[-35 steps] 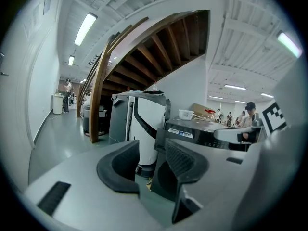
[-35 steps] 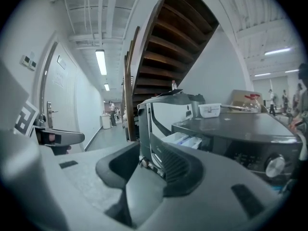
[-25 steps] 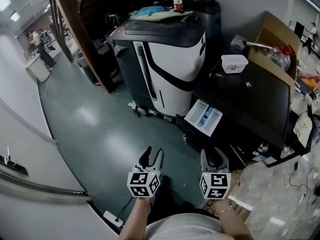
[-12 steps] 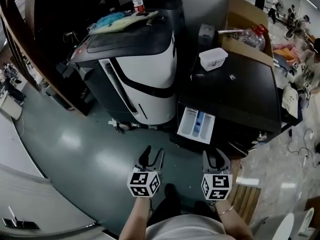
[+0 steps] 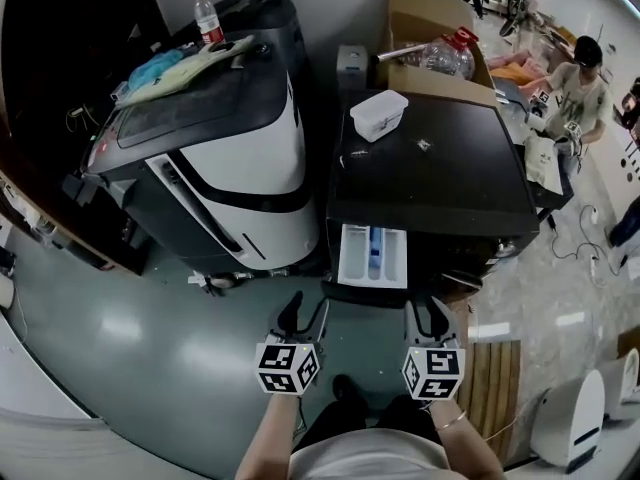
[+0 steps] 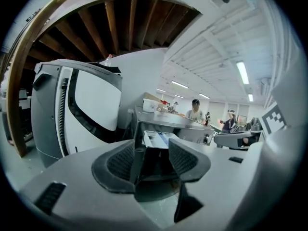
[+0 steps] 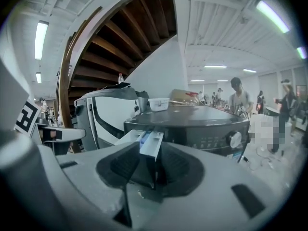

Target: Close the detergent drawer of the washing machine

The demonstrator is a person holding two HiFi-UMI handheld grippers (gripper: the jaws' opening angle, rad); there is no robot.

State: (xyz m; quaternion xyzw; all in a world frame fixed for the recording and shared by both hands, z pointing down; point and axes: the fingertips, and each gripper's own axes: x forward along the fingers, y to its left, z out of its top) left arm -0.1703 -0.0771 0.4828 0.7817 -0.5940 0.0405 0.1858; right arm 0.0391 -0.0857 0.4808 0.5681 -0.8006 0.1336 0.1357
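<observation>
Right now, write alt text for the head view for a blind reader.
The detergent drawer of the black washing machine stands pulled out, ahead of two hand-held grippers. The left gripper has just been opening its jaws, empty; the right gripper is open and empty too.

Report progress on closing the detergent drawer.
Done: nothing yet. The detergent drawer juts out of the washing machine. In hand: the approach. The left gripper, whose jaws have just been opening with nothing between them, and the right gripper, also open and empty, hang short of the drawer front. Left: reach the front and push it in flush.
</observation>
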